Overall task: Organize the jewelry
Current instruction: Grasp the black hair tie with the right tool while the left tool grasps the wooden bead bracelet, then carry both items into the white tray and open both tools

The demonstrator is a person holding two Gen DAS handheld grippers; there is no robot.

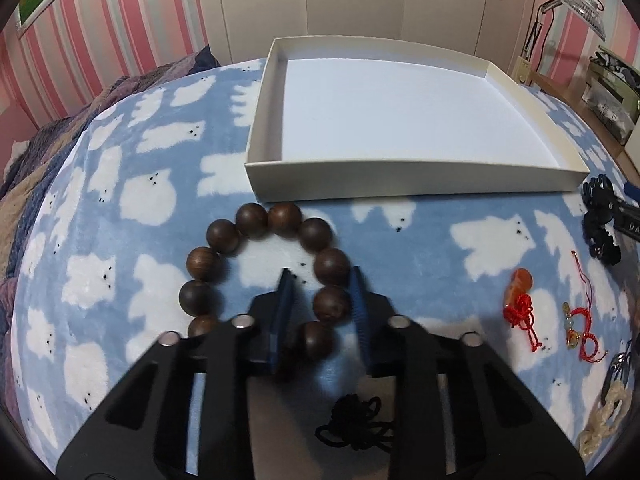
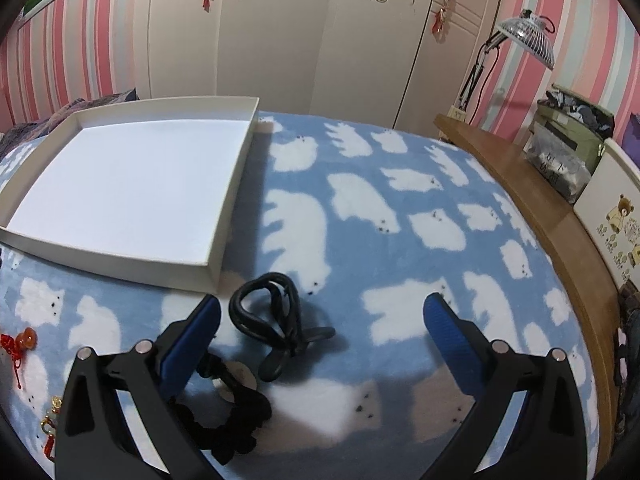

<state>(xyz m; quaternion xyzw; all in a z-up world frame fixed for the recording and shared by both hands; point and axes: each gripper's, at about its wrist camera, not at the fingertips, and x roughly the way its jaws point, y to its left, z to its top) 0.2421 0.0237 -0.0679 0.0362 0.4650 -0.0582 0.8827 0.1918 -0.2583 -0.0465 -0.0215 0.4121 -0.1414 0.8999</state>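
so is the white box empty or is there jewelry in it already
Empty. The white box shows only its bare white floor in both views. The wooden bead bracelet lies on the blanket outside it.

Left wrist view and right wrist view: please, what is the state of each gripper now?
Left gripper: jaws closed on the brown wooden bead bracelet.
Right gripper: jaws open, holding nothing; black looped cord lies between them.

You are looking at smooth, dull-polished wooden beads [image 1: 316, 236] lying around your left fingers' ribbed blue rubbery pads [image 1: 285, 300]. Beyond them a matt white cardboard box [image 1: 416, 178] is sitting on the fuzzy fleece blanket [image 1: 120, 184]. Between your right fingers a glossy black leather-like cord [image 2: 264, 312] is lying.
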